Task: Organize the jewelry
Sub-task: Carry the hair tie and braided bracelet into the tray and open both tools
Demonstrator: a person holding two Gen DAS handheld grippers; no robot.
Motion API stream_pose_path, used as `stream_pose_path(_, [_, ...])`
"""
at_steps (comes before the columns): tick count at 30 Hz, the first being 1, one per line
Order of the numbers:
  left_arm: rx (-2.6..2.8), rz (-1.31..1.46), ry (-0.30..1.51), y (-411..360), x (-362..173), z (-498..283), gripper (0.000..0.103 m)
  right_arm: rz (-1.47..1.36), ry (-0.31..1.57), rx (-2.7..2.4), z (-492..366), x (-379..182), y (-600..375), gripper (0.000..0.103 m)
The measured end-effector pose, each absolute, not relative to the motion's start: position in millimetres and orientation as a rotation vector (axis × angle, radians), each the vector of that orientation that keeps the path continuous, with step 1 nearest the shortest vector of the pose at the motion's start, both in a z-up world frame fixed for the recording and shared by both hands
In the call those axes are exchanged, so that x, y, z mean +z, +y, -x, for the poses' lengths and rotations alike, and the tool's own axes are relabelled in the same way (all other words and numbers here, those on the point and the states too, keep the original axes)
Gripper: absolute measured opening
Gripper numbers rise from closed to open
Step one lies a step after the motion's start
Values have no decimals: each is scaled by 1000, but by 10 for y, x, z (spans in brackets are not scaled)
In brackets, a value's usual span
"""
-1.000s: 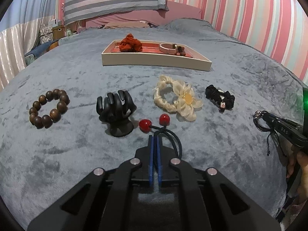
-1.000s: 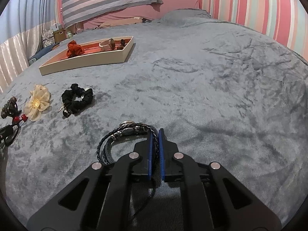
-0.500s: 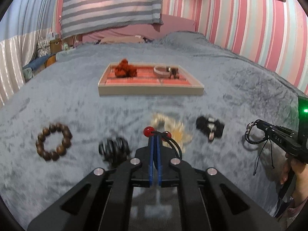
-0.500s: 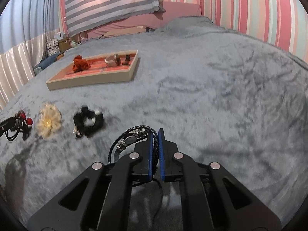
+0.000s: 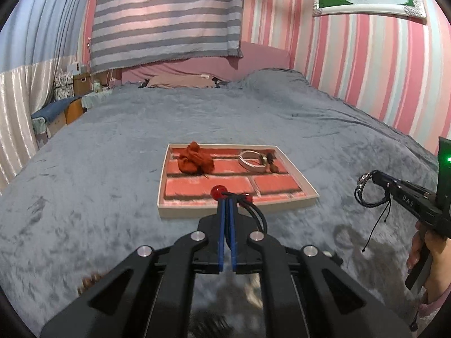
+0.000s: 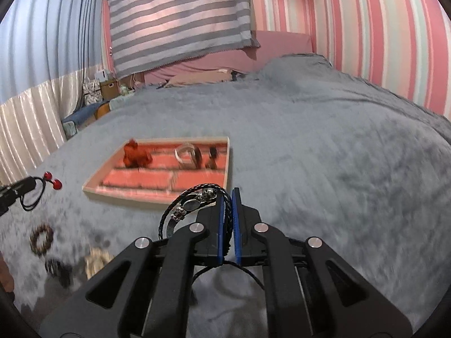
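My left gripper is shut on a black hair tie with two red beads, held in the air just before the near rim of the cream tray. The tray has a red brick-pattern floor and holds an orange scrunchie and a pale pink bracelet. My right gripper is shut on a black braided bracelet with metal charms, its loop sticking out to the left. Each gripper shows in the other's view: the right gripper, the left gripper.
A grey plush blanket covers the bed. A wooden bead bracelet, a black scrunchie and a cream flower scrunchie lie blurred at lower left in the right wrist view. A hand grips the right handle. Striped walls stand behind.
Both grippers have risen off the blanket and moved toward the tray, each carrying its piece. The loose items on the bed have dropped below the left view.
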State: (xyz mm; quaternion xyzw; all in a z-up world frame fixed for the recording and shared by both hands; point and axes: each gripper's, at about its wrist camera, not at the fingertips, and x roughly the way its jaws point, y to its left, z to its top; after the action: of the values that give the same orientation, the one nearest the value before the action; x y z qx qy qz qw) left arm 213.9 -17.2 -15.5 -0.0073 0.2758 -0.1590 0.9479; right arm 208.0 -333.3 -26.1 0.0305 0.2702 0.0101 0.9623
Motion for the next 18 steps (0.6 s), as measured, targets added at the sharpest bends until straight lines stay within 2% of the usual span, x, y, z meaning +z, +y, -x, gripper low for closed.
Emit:
stream_pose_path(8, [-320,-1,610,-106,-191,-3067,3,-67,565,20,-3023,-192,-3101,7])
stream_pose_path(18, [-251,-20,706,-191,-647,-3888,3,-69,636,-9,-3920,-530,-2957,7])
